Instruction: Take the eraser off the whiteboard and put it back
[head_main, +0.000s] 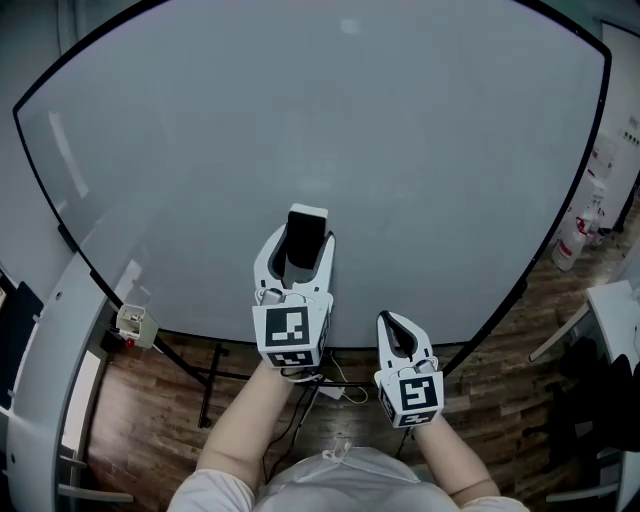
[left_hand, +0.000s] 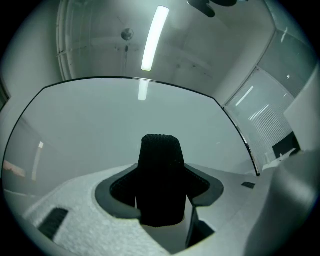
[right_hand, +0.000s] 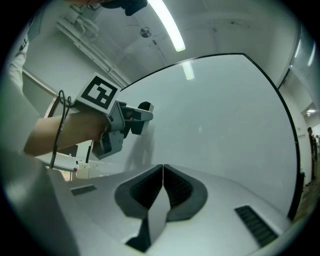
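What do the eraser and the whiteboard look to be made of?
Eraser: black felt or dense foam, going by its matte, finely textured face. Its white part in the head view looks like smooth plastic. Whiteboard: a glossy coated panel, perhaps glass or enamel, since it mirrors the ceiling light.

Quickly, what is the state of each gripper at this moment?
Left gripper: closed on the eraser.
Right gripper: closed, with nothing between its jaws.

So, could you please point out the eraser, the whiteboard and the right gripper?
eraser (head_main: 303, 245), head view, on its dark face.
whiteboard (head_main: 330, 120), head view, on its bare surface.
right gripper (right_hand: 162, 172), right gripper view, where its shut jaws meet.
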